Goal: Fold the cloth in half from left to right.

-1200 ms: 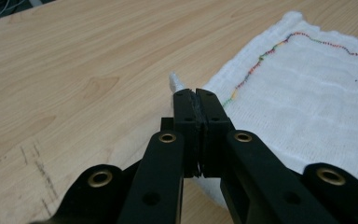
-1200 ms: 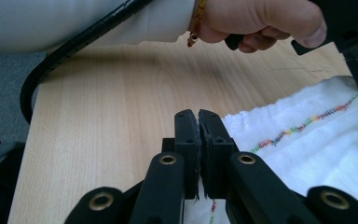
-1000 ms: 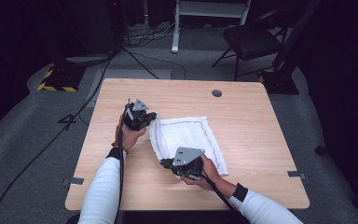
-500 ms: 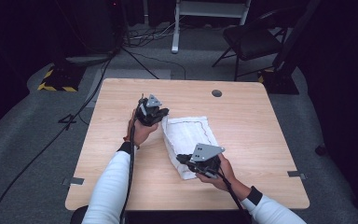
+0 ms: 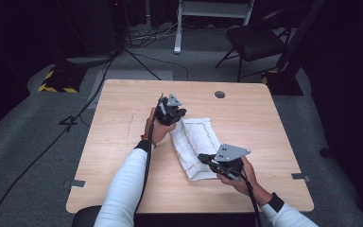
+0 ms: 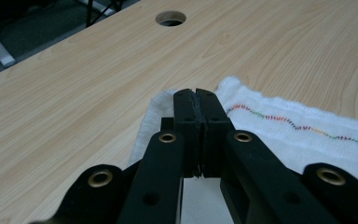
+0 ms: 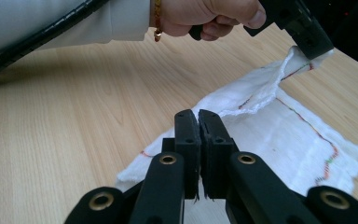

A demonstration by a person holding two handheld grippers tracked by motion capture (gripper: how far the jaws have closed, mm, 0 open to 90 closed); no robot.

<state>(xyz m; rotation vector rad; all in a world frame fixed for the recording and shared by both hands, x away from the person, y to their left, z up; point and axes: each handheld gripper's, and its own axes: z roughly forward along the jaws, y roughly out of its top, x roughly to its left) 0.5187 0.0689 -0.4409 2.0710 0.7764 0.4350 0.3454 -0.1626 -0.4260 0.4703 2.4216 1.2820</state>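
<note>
Lying folded into a narrow strip at the middle of the high view, a white towel [image 5: 196, 146] is resting on the wooden worktop [image 5: 118, 123], running from the centre down toward the lower right. The left tongs [image 5: 178, 118] are sitting at the strip's upper end, gripped by the person's left hand [image 5: 157, 128], while the right tongs [image 5: 207, 160] are sitting at its lower end, in the right hand [image 5: 238, 176]. A round cable hole [image 5: 220, 94] is showing in the worktop above the towel.

Looking along the left tongs [image 6: 196, 100] in the left gripper view, the jaws are pressing together, pinching the towel's [image 6: 284, 126] folded corner. A line of coloured stitching [image 6: 298, 125] is running off to the right of the frame, and the cable hole [image 6: 170, 18] is sitting at the top.

Showing in the right gripper view, the right tongs [image 7: 197, 122] are clamping shut on the near edge of the towel [image 7: 279, 140]. At the upper right of that frame, the left tongs [image 7: 314, 49] are holding the far corner raised, so a fold of cloth is lifting off the worktop [image 7: 74, 107].
</note>
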